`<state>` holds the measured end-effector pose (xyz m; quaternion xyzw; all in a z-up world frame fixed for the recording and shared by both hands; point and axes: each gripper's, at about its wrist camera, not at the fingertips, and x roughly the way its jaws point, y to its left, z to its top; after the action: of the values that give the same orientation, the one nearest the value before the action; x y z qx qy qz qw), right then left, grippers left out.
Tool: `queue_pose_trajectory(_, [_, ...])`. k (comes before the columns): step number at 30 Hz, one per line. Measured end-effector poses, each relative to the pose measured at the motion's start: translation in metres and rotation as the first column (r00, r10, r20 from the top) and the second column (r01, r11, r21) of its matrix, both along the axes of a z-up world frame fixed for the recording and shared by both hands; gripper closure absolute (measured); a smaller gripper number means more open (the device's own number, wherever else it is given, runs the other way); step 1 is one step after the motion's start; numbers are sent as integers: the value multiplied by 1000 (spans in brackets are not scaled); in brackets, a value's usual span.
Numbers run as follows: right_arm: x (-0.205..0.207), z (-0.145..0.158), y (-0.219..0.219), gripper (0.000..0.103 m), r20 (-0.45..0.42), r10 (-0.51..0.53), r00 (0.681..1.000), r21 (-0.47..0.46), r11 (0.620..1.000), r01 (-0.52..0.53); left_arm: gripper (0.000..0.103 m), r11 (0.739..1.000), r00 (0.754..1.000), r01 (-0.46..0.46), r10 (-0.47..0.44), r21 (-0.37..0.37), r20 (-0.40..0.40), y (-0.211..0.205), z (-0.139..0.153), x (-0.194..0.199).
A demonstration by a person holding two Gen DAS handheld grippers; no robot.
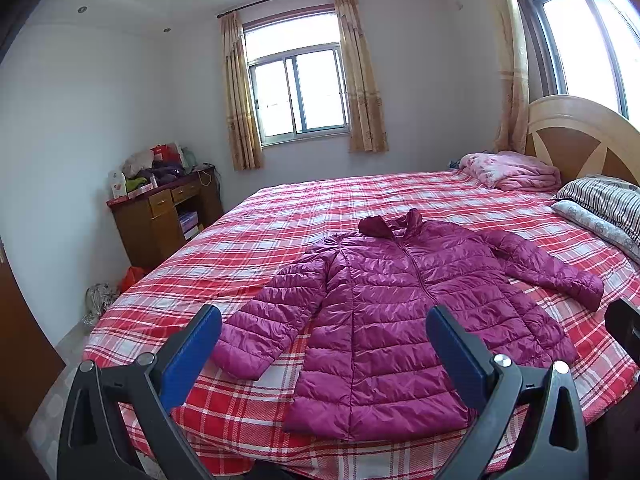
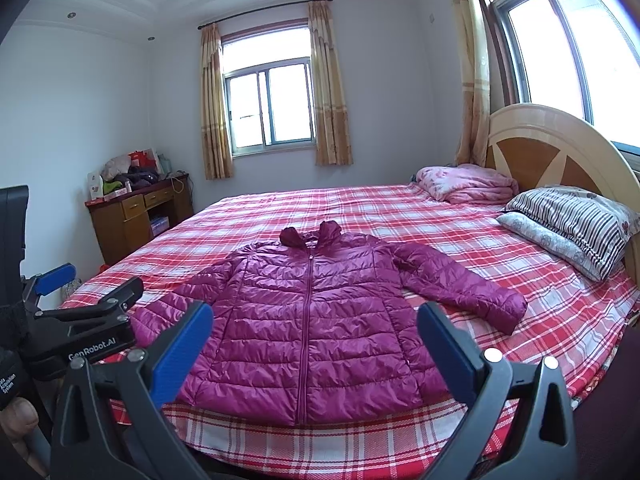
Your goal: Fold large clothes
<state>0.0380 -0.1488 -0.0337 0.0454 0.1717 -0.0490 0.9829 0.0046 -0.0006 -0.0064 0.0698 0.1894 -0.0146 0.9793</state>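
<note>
You are holding your left claw (image 1: 324,344) and right claw (image 2: 315,344) spread wide and gripping nothing, both hovering short of the bed. The quilted magenta puffer jacket (image 2: 312,320) is lying zipped and flat just ahead of both claws on the red plaid bedsheet (image 2: 440,216). Its slick shell is likely slipping from a shallow pinch, and the padding may be springing folds open.

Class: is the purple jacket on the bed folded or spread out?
Spread out: the jacket lies flat on the bed, zipped, both sleeves extended sideways.
</note>
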Motion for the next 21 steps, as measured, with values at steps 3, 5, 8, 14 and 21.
queue_pose_trajectory(3, [0,-1,0,0,-1,0,1000,0,1000,0,1,1000,1000,-5,5,-5,-2,2,-1,2])
queue_pose_trajectory(5, [0,-1,0,0,-1,-2,1000,-1,1000,2,1,1000,1000,-8,8,-6,-2,3,-1,2])
queue_pose_trajectory(8, [0,-1,0,0,-1,-1,1000,0,1000,1,1,1000,1000,-10,10,-11,-6,4,-1,4])
queue_pose_trajectory(14, [0,-1,0,0,-1,0,1000,1,1000,0,1,1000,1000,-11,11,-10,-6,4,-1,4])
queue_pose_trajectory(21, [1,-3,1,0,-7,0,1000,3,1000,0,1,1000,1000,-10,10,-11,-6,4,-1,4])
